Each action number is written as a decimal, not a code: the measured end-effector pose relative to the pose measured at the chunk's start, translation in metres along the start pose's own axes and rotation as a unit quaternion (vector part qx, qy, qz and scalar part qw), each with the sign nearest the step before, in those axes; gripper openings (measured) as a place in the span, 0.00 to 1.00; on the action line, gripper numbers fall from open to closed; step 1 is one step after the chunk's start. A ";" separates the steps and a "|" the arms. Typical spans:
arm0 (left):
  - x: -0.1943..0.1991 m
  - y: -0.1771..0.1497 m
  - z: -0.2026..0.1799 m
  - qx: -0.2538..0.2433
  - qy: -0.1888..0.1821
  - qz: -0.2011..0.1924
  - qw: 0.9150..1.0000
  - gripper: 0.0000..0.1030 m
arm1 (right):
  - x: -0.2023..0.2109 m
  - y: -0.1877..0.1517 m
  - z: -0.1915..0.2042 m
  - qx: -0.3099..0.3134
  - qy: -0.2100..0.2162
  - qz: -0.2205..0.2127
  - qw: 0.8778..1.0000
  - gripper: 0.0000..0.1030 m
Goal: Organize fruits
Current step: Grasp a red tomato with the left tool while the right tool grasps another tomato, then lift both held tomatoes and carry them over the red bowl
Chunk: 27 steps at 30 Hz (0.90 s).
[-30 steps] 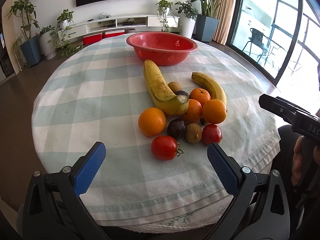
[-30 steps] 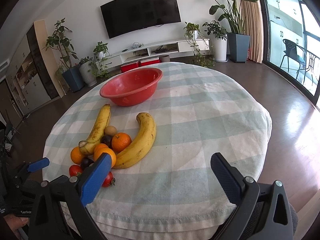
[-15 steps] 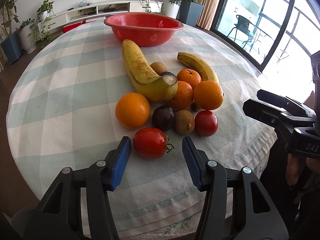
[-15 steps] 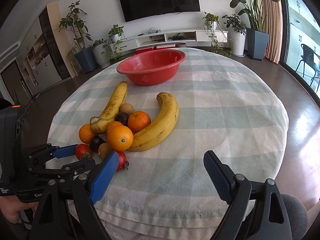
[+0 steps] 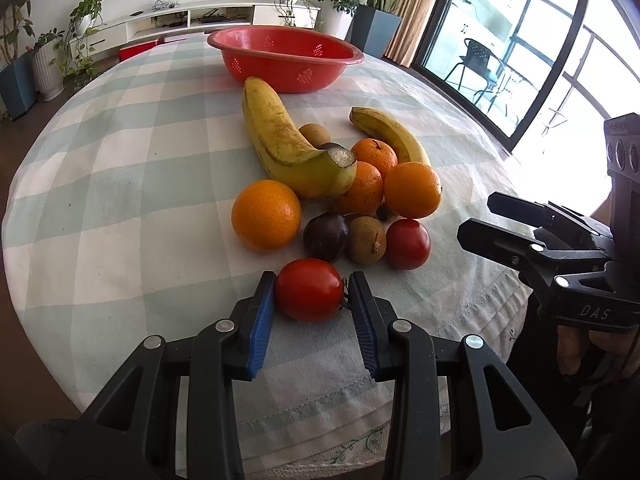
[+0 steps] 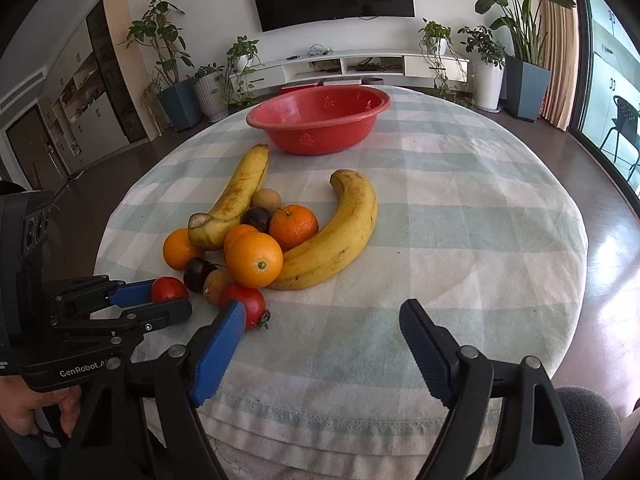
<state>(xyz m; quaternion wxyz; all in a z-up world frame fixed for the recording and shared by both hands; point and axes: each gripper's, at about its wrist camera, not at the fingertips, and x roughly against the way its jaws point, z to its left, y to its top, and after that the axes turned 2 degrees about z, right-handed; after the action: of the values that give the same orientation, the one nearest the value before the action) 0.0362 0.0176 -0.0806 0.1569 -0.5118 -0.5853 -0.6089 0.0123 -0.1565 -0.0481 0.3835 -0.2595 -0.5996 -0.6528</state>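
Note:
A red tomato (image 5: 310, 296) lies on the checked cloth at the near edge of the fruit pile. My left gripper (image 5: 312, 278) straddles it, jaws closing, and both blue pads (image 5: 264, 312) touch its sides; the right wrist view shows the same tomato (image 6: 168, 289) between those fingers. My right gripper (image 6: 322, 312) hovers over bare cloth with its jaws closing and nothing between them. Its left finger sits just in front of a second tomato (image 6: 246, 300). Behind lie several oranges (image 5: 266, 220), two bananas (image 5: 280, 148) and small brown and dark fruits. A red bowl (image 5: 284, 58) stands empty at the far side.
The round table's cloth edge (image 5: 304, 420) runs just below my left fingers. My right gripper's body (image 5: 560, 256) and a hand fill the right side of the left wrist view. Potted plants, a TV shelf and glass doors surround the table.
My left gripper has sunk toward the near tomato and its jaws have drawn in from wide open to the tomato's sides. The right gripper has swung toward the pile and narrowed somewhat.

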 end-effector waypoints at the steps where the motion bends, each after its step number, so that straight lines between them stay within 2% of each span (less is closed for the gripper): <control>1: 0.002 -0.001 0.001 0.002 -0.002 -0.002 1.000 0.33 | -0.001 0.000 0.003 0.004 0.001 0.003 1.000 0.75; 8: 0.017 -0.008 0.012 0.027 -0.013 -0.027 0.999 0.33 | -0.013 -0.005 0.022 0.031 0.020 0.018 0.999 0.68; 13: 0.020 -0.012 0.021 0.041 -0.022 -0.035 0.998 0.33 | -0.026 -0.005 0.033 0.049 0.037 0.031 0.998 0.58; 18: 0.021 -0.015 0.024 0.046 -0.028 -0.041 0.998 0.33 | -0.036 -0.001 0.035 0.054 0.039 0.036 0.997 0.53; 27: 0.018 -0.017 0.028 0.049 -0.035 -0.039 0.997 0.33 | -0.045 0.001 0.045 0.086 0.045 0.036 0.995 0.35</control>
<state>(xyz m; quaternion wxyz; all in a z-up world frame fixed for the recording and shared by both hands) 0.0273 0.0536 -0.0810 0.1374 -0.5012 -0.6392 -0.5668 0.0329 -0.1034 -0.0765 0.4542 -0.2175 -0.6260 -0.5954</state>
